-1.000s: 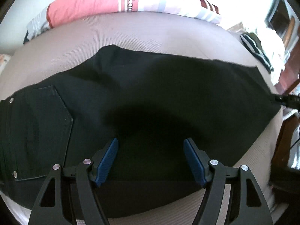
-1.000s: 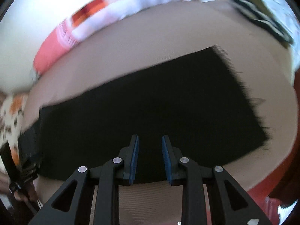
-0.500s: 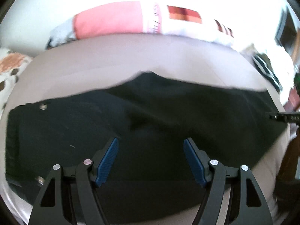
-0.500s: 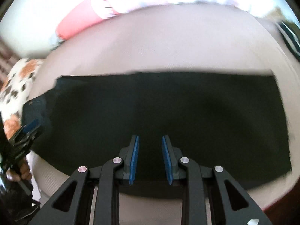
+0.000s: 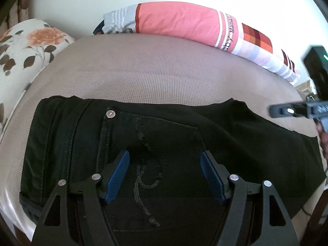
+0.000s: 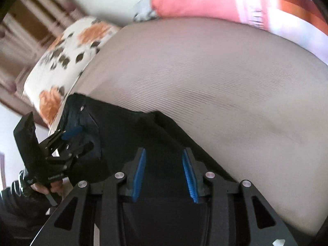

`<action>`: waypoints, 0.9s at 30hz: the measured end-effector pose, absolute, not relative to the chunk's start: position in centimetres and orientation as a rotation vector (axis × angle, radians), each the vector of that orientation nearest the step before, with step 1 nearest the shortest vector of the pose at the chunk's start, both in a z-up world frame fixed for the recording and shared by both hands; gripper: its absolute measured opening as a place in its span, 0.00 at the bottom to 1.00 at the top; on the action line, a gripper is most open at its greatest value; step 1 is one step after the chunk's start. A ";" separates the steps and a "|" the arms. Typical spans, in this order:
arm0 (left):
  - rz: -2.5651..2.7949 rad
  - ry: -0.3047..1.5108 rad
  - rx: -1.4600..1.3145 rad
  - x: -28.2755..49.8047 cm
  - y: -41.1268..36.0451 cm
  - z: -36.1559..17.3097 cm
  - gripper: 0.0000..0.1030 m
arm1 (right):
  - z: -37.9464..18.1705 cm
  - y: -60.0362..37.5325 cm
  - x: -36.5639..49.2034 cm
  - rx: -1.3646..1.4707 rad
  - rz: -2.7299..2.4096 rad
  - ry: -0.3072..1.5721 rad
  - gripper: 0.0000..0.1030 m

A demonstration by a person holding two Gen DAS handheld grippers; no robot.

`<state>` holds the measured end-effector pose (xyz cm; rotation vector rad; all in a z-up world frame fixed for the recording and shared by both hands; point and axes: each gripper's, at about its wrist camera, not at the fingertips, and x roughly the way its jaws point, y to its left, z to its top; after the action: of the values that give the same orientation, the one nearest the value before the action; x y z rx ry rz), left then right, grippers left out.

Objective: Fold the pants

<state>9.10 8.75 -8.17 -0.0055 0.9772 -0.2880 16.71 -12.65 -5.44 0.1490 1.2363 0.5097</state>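
Note:
Black pants point(image 5: 235, 143) lie flat across a taupe mattress point(image 5: 164, 71), waistband to the left. My left gripper point(image 5: 165, 155) hovers open over the back pocket point(image 5: 155, 143), which has a sequin swirl and a metal rivet; nothing is between its blue pads. In the right wrist view the pants point(image 6: 127, 135) run under my right gripper point(image 6: 164, 151), whose jaws are opening with only flat fabric below them and nothing pinched. The left gripper point(image 6: 73, 137) shows there at the left, held by a hand over the waist end. The right gripper point(image 5: 287, 110) enters the left wrist view at the right edge.
A pink and plaid striped pillow point(image 5: 184, 22) lies along the mattress's far edge by the white wall. A floral cushion point(image 5: 26, 47) sits at the left end, with wooden furniture point(image 6: 24, 30) behind it. Bare mattress stretches beyond the pants.
Both grippers have swept left along the pants toward the waist end. The sequinned pocket has come under the left gripper. The right gripper's jaws have widened and its view has rolled.

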 end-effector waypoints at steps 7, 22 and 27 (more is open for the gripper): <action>-0.297 0.974 -0.011 9.1 8.8 -8.3 0.70 | -8.3 -9.4 20.1 0.088 0.605 1.307 0.35; -0.292 0.981 0.030 9.2 8.4 -8.2 0.70 | -8.8 -9.3 21.2 0.115 0.542 1.229 0.13; -0.329 0.926 0.096 8.8 6.3 -6.2 0.70 | -5.0 -12.7 18.2 0.153 0.417 1.147 0.27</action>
<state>8.76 6.33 -6.25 0.0958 0.9259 -0.3291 18.24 -12.72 -5.00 0.1530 1.1466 0.4167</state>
